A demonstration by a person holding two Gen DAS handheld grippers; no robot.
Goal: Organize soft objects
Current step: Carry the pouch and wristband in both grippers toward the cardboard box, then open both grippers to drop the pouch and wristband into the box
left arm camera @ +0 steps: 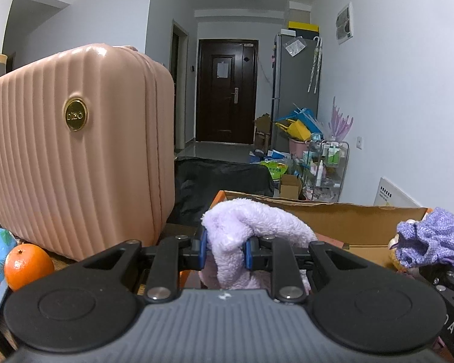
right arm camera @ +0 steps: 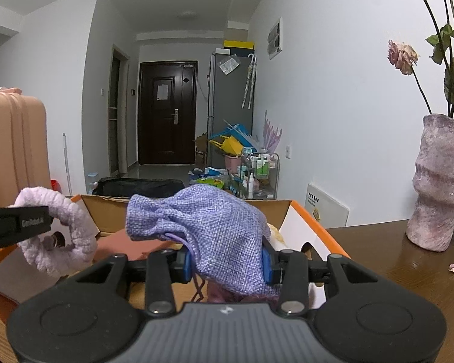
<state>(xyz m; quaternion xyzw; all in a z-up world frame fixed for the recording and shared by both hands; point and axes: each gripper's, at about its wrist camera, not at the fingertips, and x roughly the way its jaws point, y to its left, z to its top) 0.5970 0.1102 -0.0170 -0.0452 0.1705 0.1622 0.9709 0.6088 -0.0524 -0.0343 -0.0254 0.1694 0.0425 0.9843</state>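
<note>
Room: white-walled hallway ahead of me, dark panelled door at the far end, grey fridge with clutter at its foot.
Surface: brown wood-grain table, glossy, with a fallen petal on it.
Left gripper: I see its blue pads clamped together on a fluffy lilac headband, a plush terry loop that bulges above the jaws and hangs over the near edge of the box.
Right gripper: my pads are pinched on a lavender drawstring pouch, coarse open-weave cloth, gathered at the neck, held over the box.
Box: open cardboard box, orange outside, plain brown flaps, sitting on the table just ahead of both grippers.
Left side: ribbed pink hard-shell suitcase with a round gold badge; a dimpled orange beside it.
Right side: rough mottled mauve vase, ridged, holding dried roses.
</note>
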